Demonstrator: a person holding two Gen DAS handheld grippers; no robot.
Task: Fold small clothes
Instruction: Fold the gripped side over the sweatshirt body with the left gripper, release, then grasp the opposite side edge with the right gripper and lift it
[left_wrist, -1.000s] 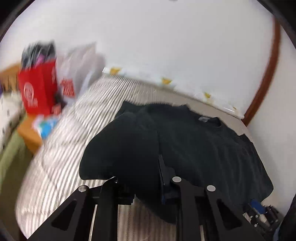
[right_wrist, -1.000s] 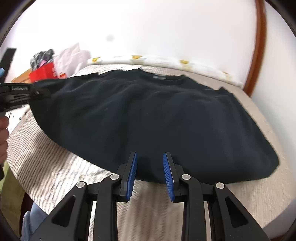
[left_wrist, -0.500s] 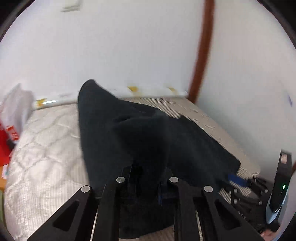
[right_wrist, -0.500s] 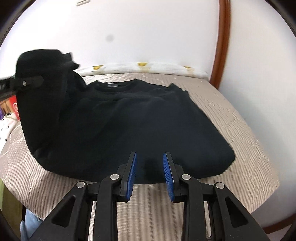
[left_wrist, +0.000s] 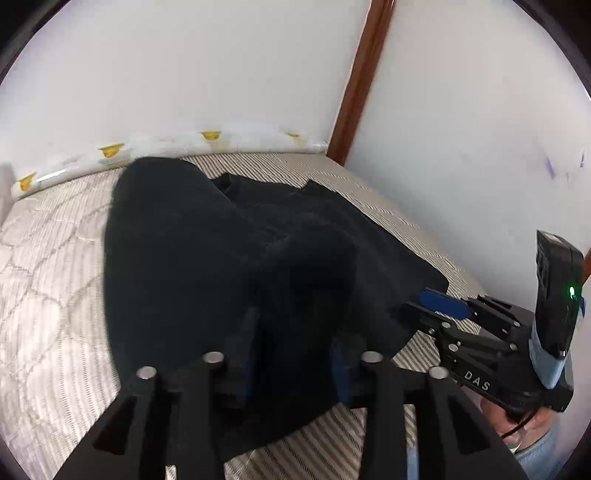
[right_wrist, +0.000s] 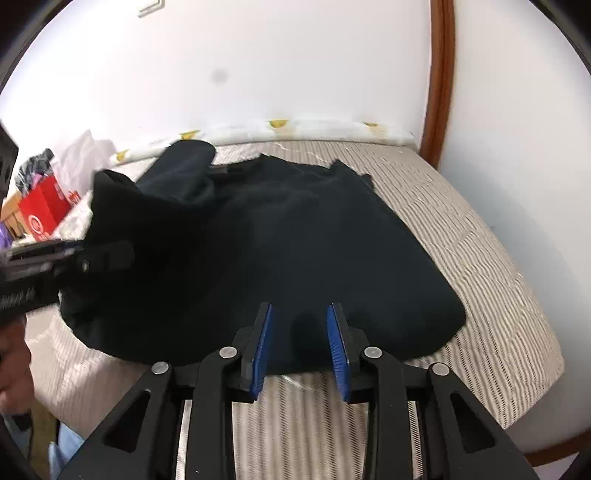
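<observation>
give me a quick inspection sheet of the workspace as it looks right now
surface: striped mattress, bare around the garment
job's things: black shirt, its left side folded over the body
clutter: red bag and white bag beside the bed
grippers: left gripper opening, cloth between its fingers; right gripper opening over the hem, pads clear
cables: nothing seen
surroundings: white walls, brown trim, patterned roll along the wall

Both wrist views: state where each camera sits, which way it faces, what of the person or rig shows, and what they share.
Left wrist: on the left gripper, facing down its opening jaws, black shirt between them; right gripper at right.
Right wrist: on the right gripper, jaws opening at the shirt's near hem; left gripper at left.
Shared: shirt, striped mattress, white wall, brown trim.
</observation>
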